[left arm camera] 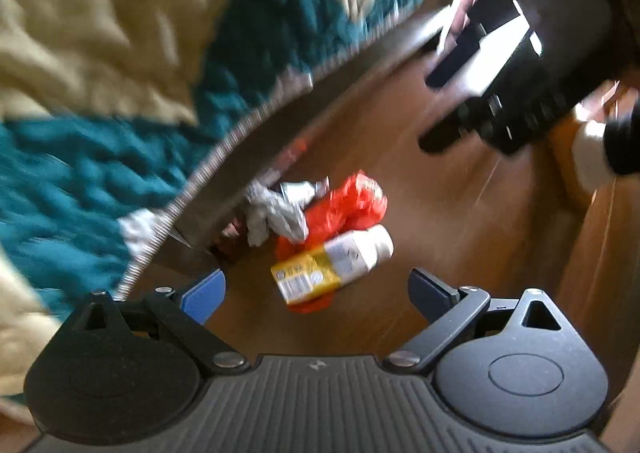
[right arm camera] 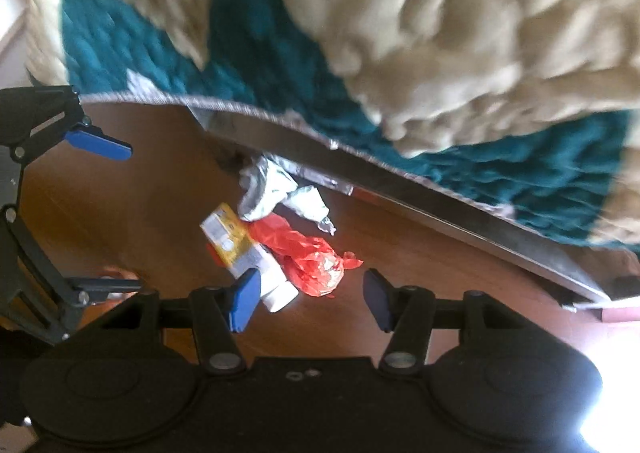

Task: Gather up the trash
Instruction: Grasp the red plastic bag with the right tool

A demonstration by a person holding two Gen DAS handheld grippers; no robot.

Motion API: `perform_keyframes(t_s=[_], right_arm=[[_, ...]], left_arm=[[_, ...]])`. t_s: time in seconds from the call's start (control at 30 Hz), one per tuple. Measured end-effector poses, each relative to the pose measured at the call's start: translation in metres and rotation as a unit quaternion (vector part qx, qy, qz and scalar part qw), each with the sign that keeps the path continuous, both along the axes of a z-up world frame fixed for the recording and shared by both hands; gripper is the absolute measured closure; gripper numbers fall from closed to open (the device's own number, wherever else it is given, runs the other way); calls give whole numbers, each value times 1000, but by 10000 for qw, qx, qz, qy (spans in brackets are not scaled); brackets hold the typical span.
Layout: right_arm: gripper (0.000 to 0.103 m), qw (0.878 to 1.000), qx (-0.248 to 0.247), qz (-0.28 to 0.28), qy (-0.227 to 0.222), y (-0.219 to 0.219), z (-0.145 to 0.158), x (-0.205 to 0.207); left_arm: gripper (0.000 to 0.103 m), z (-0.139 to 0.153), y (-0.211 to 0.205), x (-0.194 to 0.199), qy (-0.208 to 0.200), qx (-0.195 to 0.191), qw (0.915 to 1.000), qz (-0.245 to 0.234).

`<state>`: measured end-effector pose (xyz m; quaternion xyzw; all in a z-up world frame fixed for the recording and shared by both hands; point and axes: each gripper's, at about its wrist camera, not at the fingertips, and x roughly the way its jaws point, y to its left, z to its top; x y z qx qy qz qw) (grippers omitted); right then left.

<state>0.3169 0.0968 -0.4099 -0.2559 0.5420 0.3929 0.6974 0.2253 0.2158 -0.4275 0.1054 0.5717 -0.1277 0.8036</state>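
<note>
Trash pile by rug edge (right arm camera: 256,109): bottle (right arm camera: 256,265) long axis diagonal, cap end beside right gripper (right arm camera: 312,299); both grippers wide, empty; left gripper (left arm camera: 316,293) just short of bottle, right looks nearer

Lying on glossy brown wooden floor (right arm camera: 120,213): crumpled red wrapper (right arm camera: 308,253), silver foil (right arm camera: 276,193), yellow-and-white tube (right arm camera: 244,253). Bordering it, shaggy rug (right arm camera: 360,33) showing teal and cream patches, grey-edged.

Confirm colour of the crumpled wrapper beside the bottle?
Red-orange wrapper; clearest in the right wrist view.
</note>
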Motion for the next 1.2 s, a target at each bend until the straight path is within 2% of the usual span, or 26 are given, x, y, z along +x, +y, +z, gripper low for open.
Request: perform_keyframes(t_s=[0.2, 0.33, 0.57, 0.83, 0.93, 1.0, 1.13, 1.2], right_arm=[[49, 9986, -245, 465, 100, 20, -49, 9], [49, 9965, -270, 786, 90, 33, -74, 13], [49, 9907, -471, 1274, 24, 52, -114, 17], [51, 9895, -591, 1308, 192, 59, -145, 21], [63, 9913, -746, 1026, 361, 56, -155, 28], [65, 9933, -660, 806, 491, 50, -153, 32], [69, 9940, -624, 711, 543, 38, -151, 32], [70, 9942, -620, 698, 536, 34, -151, 31]], left_arm=[[4, -56, 4, 12, 306, -26, 9995, -72], [4, -82, 1, 21, 297, -48, 9993, -206], [4, -123, -15, 22, 332, 279, 9936, -1044], [4, -148, -34, 26, 289, 585, 9855, -1566], [4, -157, -41, 31, 357, 685, 9811, -1775], [5, -161, -44, 34, 398, 687, 9808, -1784], [5, -163, -44, 41, 405, 594, 9836, -1654], [10, -163, -46, 43, 385, 591, 9838, -1647]])
